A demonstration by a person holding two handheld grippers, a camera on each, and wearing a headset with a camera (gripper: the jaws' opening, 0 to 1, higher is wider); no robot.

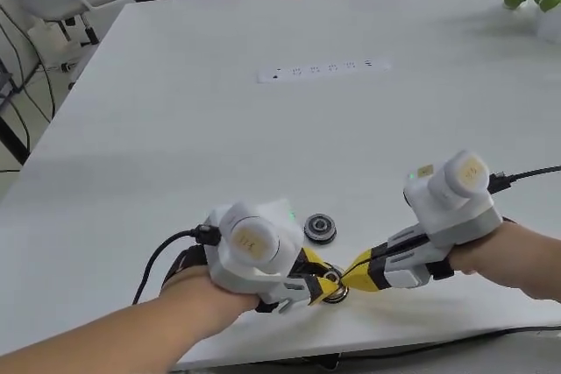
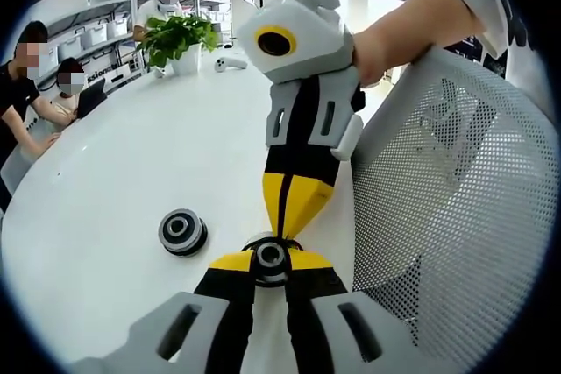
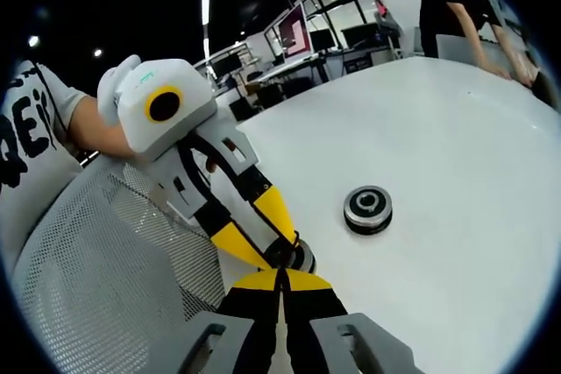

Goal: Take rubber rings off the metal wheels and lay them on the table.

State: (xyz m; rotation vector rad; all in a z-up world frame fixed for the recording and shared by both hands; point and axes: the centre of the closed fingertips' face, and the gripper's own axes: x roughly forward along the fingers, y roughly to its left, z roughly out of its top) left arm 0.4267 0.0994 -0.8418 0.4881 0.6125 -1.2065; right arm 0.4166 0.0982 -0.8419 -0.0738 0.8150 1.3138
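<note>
Presently clamps metal wheel between left gripper jaws above table near edge, meets it tip-to-tip with right gripper, pinched closed apparently on rubber ring, second wheel lying just beyond.

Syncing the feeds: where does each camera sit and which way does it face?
Head view: on the headset, facing forward and down at the table; forearms, left tool, right tool show.
Left gripper view: on the left tool, facing the right tool over the held wheel; own jaws at bottom.
Right gripper view: on the right tool, facing the left tool; own jaws at bottom.
Shared: every view has the loose wheel.
</note>
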